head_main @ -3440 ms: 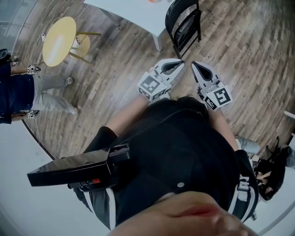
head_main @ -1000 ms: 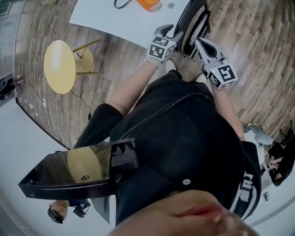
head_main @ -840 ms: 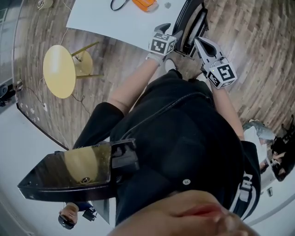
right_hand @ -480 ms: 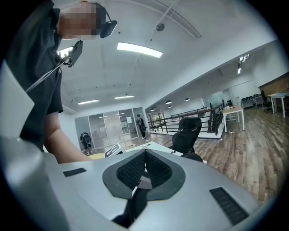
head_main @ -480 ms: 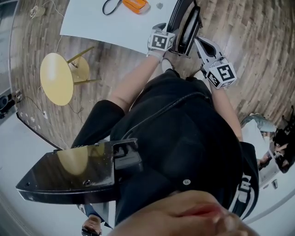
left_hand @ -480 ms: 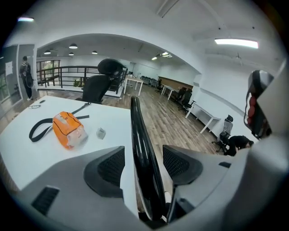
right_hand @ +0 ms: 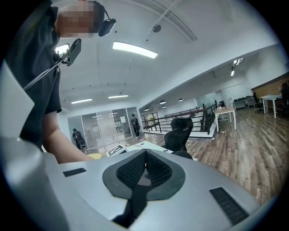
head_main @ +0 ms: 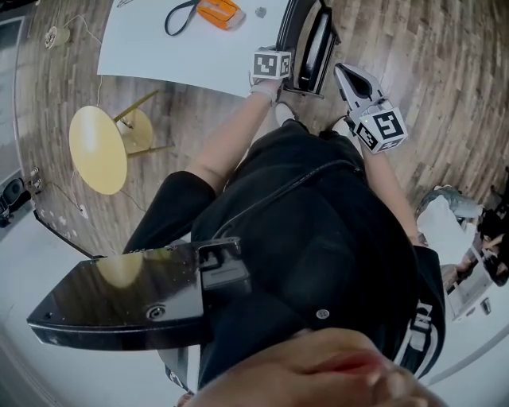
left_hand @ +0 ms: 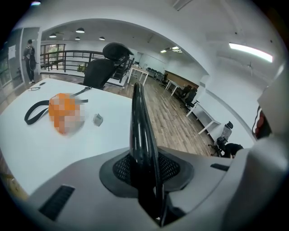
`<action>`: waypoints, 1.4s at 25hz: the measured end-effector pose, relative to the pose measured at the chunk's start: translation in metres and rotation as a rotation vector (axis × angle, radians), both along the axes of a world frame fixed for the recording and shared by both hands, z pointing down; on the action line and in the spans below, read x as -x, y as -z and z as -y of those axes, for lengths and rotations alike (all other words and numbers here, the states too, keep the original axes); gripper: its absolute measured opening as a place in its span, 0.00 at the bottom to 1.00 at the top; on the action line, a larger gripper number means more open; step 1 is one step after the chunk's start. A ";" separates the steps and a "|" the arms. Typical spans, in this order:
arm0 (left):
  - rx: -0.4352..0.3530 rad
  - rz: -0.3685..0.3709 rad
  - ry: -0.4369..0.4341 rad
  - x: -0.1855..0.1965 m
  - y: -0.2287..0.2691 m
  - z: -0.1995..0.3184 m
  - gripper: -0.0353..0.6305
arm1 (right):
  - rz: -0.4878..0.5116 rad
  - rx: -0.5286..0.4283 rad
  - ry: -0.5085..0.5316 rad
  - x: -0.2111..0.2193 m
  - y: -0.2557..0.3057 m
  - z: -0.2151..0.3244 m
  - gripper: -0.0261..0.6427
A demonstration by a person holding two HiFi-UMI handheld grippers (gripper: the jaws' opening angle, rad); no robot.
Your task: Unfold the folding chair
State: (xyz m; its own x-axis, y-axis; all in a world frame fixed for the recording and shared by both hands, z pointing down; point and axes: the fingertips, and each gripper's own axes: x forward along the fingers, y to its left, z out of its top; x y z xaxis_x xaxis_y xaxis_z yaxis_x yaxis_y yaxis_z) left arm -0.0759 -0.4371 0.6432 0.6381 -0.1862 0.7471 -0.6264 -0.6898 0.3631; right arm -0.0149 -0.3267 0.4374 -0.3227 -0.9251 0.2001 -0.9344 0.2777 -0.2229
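Observation:
The folded black folding chair (head_main: 308,44) leans upright against the edge of the white table (head_main: 199,56). My left gripper (head_main: 288,67) is at the chair's top left edge. In the left gripper view a glossy black frame tube (left_hand: 139,131) runs up between the jaws of the left gripper (left_hand: 146,176); they are closing and the pads touch it on both sides. My right gripper (head_main: 347,77) hangs just right of the chair, apart from it. In its own view the right gripper (right_hand: 144,164) is shut with nothing between its pads.
On the table lie an orange item (head_main: 219,11) with a black strap (head_main: 179,17) and a small grey piece (left_hand: 98,119). A round yellow stool (head_main: 97,149) stands at the left on the wood floor. A black office chair (left_hand: 106,67) stands beyond the table.
My left gripper has gone from beside the chair onto its top edge and its jaws have closed round the frame tube. The right gripper has stayed shut, close to the chair's right side.

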 end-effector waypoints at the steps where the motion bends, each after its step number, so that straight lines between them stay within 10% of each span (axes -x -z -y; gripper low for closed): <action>1: 0.004 0.000 0.004 0.001 0.001 0.000 0.18 | 0.001 0.003 -0.010 -0.002 0.000 -0.003 0.05; 20: -0.015 0.007 -0.043 -0.045 0.016 -0.046 0.18 | 0.088 0.129 -0.123 -0.046 -0.052 -0.030 0.05; 32: -0.039 0.048 -0.062 -0.086 0.028 -0.085 0.18 | 0.155 0.393 -0.256 -0.082 -0.204 -0.018 0.05; 35: -0.037 0.053 -0.063 -0.092 0.029 -0.093 0.18 | 0.151 0.494 -0.276 -0.078 -0.254 -0.015 0.19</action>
